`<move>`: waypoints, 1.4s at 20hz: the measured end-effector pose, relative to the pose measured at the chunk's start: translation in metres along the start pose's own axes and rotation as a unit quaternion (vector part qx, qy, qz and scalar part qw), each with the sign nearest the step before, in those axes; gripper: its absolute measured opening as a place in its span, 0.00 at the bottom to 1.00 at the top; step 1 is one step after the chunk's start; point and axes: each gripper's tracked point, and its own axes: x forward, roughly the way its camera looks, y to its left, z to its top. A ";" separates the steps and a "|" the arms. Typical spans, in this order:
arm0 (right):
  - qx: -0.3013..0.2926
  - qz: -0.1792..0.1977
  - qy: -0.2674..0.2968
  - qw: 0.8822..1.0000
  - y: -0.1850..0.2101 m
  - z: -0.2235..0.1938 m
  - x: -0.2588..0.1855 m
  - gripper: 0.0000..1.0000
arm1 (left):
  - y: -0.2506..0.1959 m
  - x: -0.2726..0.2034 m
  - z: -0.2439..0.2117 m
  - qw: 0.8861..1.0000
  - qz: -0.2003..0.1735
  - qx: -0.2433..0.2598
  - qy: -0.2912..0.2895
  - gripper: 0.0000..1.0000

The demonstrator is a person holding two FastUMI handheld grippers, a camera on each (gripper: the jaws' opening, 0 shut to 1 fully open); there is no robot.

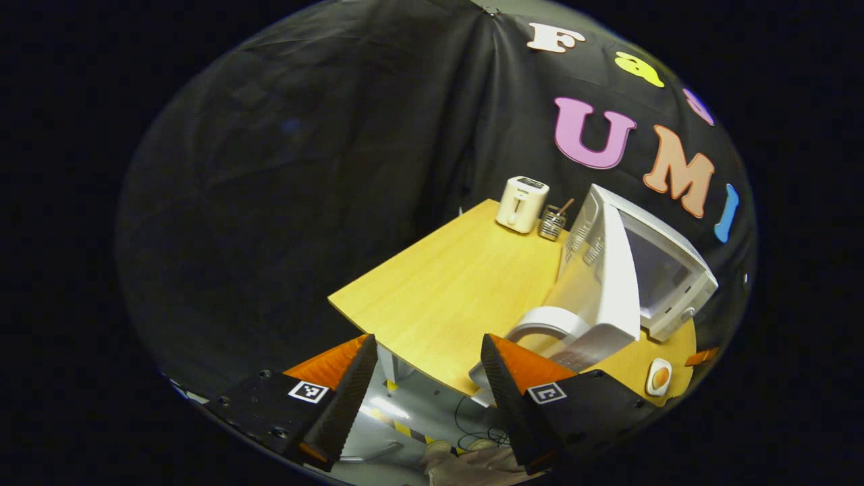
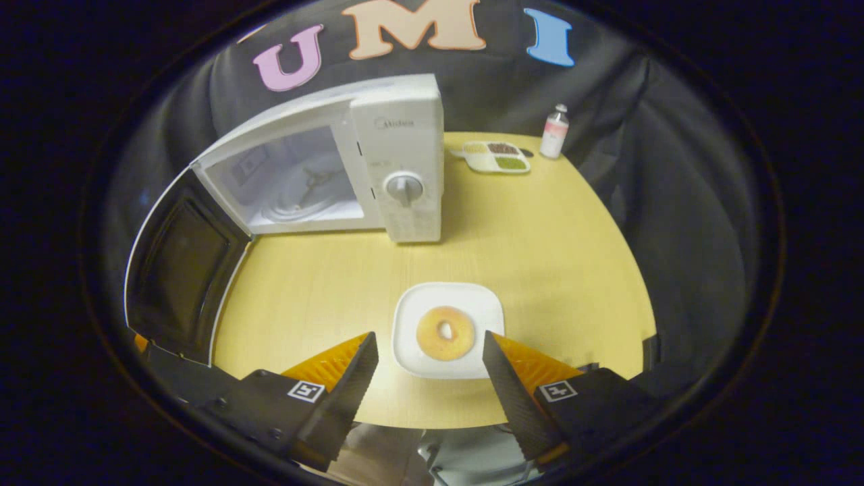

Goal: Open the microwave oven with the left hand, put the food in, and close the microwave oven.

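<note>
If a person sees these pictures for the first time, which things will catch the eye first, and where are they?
First comes the white microwave at the back of the yellow table, with its door swung wide open to the left. Next comes the doughnut on a white plate near the front edge, just ahead of the open right tongs.

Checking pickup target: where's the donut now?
Right gripper view: donut on the white plate, near table edge, before the open microwave, ahead of the right gripper.

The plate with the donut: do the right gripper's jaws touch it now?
Apart. In the right gripper view the right gripper is open, and bare table shows between each jaw and the plate.
</note>
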 end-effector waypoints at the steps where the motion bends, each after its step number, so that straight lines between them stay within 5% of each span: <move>1: 0.003 0.005 0.017 1.000 -0.003 -0.005 0.007 0.99 | 0.005 -0.003 0.006 1.000 0.019 -0.004 -0.007 0.91; 7: -0.006 0.015 0.112 0.994 -0.019 -0.026 0.055 0.93 | 0.012 -0.024 0.053 0.991 0.105 -0.021 -0.082 0.91; 17: -0.037 0.035 0.160 0.986 -0.012 -0.043 0.083 0.96 | 0.009 -0.042 0.073 0.978 0.162 -0.034 -0.124 0.91; 22: -0.034 0.024 0.154 0.987 -0.012 -0.041 0.088 0.87 | -0.004 -0.028 0.089 0.982 0.142 -0.012 -0.123 0.90; 28: 0.002 0.002 0.145 0.989 0.004 -0.046 0.072 0.73 | -0.044 0.027 0.105 0.993 0.053 0.012 -0.101 0.87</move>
